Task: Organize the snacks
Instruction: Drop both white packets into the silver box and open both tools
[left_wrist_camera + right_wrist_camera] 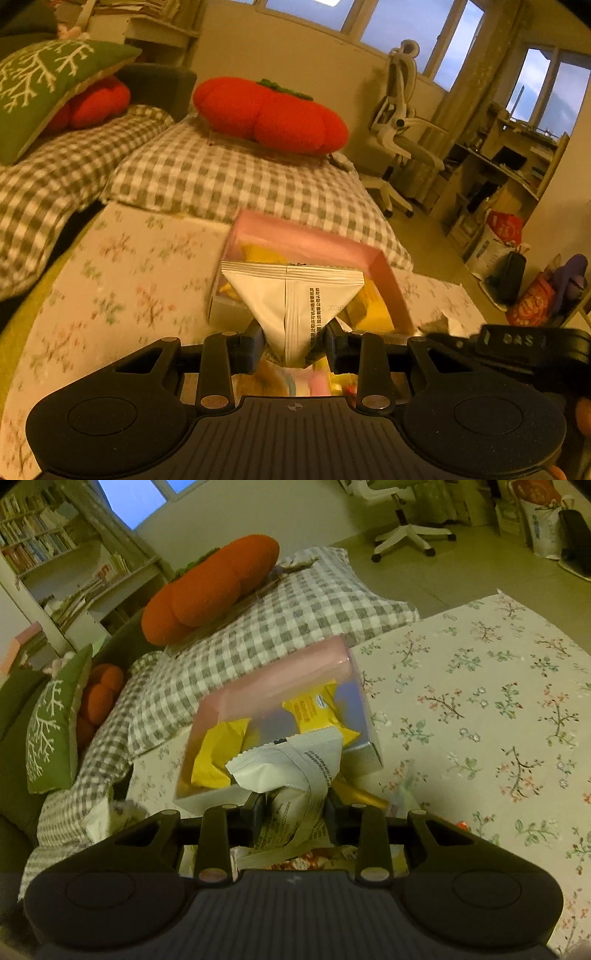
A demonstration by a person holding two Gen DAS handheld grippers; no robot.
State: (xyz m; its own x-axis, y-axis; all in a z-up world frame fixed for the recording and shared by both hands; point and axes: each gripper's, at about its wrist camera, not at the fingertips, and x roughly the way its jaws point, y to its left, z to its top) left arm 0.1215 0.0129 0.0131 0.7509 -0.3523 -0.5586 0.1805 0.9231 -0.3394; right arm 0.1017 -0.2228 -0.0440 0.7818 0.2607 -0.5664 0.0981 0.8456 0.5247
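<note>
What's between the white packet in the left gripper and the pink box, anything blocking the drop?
Nothing visible blocks it. The left gripper holds the white packet just in front of the open pink box, with no lid on. Yellow packets already lie inside, but bare floor shows between them. The right gripper holds its own white packet nearby.

This is a home, a lived-in bedroom that doubles as a study. A bed with gray checked bedding carries a red tomato-shaped cushion and a green pillow with a white branch pattern. A floral sheet covers the nearer surface. A white office chair stands on the tiled floor beside a cluttered desk under curtained windows. Shelves packed with books line one wall, and bags sit on the floor.
</note>
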